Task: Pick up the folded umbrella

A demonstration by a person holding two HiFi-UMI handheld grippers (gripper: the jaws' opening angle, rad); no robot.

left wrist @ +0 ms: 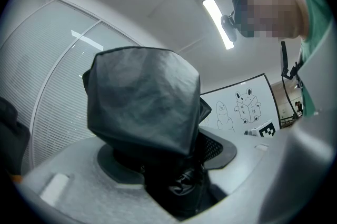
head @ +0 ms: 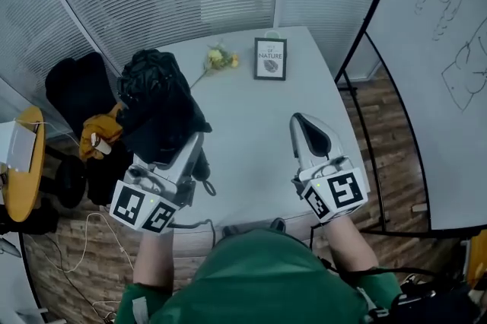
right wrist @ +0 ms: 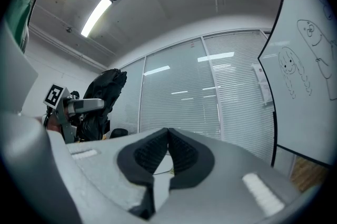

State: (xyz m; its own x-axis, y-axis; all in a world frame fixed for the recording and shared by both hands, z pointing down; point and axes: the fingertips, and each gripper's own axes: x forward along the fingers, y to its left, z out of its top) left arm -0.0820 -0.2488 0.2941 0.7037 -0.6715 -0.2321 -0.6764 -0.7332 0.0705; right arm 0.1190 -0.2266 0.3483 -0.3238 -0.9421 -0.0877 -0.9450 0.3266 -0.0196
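green top [head: 259, 277] of the person fills the near edge, both arms out. left gripper [head: 190, 151] is clamped on the folded umbrella [head: 156, 106], which is up off the white table [head: 251, 125], over its near left edge, black bundle bulging above the pads. right gripper [head: 304, 125] hovers near right, jaws pressed together on nothing. my worry: that slick, loose fabric is top-heavy and could twist or slide out if the squeeze slackens.

Wears green top [head: 266, 277]; left gripper [head: 192, 147], right gripper [right wrist: 167, 131] pale grey, black-white marker cubes [head: 338, 193].
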